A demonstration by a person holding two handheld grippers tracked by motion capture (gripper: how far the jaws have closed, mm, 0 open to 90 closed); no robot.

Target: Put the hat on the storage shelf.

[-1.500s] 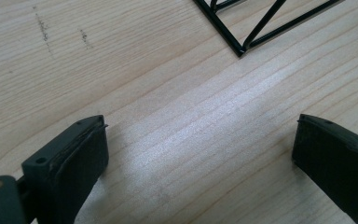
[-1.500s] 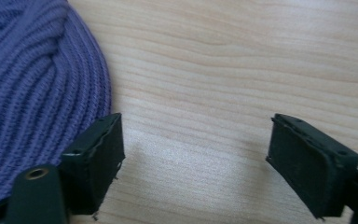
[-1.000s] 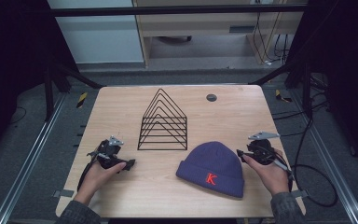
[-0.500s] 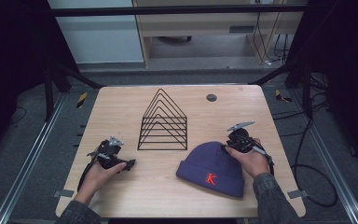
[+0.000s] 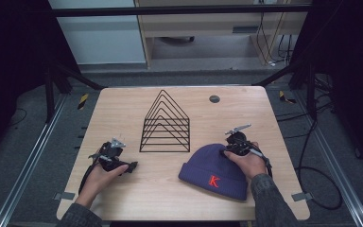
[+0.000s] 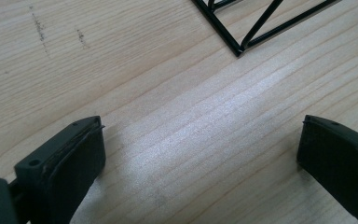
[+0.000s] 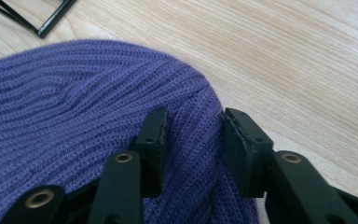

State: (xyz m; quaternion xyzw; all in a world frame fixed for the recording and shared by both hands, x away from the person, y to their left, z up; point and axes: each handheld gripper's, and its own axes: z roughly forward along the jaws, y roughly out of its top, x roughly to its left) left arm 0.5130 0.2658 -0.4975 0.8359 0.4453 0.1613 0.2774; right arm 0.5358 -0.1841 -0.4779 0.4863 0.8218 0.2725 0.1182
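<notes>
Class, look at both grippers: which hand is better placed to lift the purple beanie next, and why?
Right. The right gripper has just closed its jaws on a fold of the purple beanie. The left gripper rests open on bare table, apart from it.

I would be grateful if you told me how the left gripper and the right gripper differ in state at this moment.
The left gripper has its fingers spread wide over bare wooden table, with nothing between them; the right gripper has its fingers drawn close, pinching a fold of the purple beanie. The left one sits apart from the beanie, nearer the black wire rack. Each is held in a hand.
</notes>
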